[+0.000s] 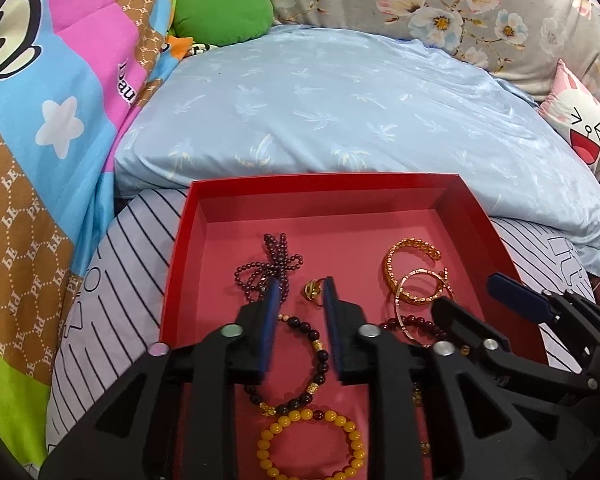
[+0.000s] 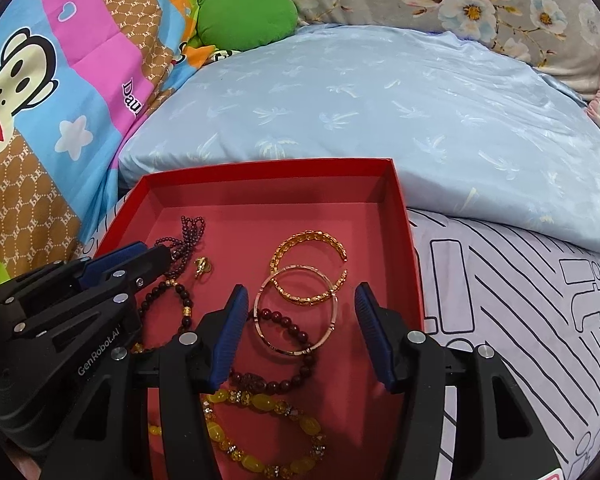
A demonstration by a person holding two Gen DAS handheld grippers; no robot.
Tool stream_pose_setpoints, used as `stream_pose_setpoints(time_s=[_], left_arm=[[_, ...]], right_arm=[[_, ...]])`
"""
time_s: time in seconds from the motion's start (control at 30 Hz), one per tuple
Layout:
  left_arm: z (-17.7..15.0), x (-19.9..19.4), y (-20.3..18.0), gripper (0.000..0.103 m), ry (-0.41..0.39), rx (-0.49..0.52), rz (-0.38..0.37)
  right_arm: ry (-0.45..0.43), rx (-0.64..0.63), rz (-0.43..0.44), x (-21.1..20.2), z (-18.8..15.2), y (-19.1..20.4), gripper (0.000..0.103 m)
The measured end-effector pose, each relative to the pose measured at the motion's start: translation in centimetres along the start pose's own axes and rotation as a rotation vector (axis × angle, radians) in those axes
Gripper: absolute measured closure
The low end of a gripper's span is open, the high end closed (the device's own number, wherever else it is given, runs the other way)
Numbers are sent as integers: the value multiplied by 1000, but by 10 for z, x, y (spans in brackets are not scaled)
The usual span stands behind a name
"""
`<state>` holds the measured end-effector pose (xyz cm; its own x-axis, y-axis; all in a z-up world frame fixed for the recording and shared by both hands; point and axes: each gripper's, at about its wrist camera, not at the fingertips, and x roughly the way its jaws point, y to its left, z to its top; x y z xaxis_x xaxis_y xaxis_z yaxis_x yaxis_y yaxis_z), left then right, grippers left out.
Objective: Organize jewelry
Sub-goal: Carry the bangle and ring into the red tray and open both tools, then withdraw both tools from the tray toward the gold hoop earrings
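Jewelry gathered in red box (image 1: 452, 196) — gold ring (image 1: 313, 290) lies just beyond left gripper (image 1: 302, 294), fingers parted, released; right gripper (image 2: 300, 300) spread, empty, straddling bangle (image 2: 296, 312).

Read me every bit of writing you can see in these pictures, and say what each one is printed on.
"GenRobot.AI": white letters on the black body of the left gripper.
"PF": repeated across the brown patches of the cartoon quilt.
"Dau...": dark script on the quilt's pink patch, the rest hidden in a fold.
Nothing readable on the red box.
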<state>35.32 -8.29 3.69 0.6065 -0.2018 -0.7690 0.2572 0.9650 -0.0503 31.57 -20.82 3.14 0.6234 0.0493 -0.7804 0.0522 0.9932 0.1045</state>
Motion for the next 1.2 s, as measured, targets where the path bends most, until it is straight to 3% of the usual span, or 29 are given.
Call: stream_pose_setpoints(time_s=[0.1, 0.7, 1.2], left_arm=[[-2, -7, 3, 60, -13, -15, 10], [-29, -78, -7, 60, -60, 6, -19], [-99, -143, -19, 60, -50, 33, -53]], right_arm=[[-8, 7, 1, -8, -2, -3, 48], [-72, 6, -3, -87, -39, 4, 48], [-77, -3, 4, -154, -120, 13, 48]])
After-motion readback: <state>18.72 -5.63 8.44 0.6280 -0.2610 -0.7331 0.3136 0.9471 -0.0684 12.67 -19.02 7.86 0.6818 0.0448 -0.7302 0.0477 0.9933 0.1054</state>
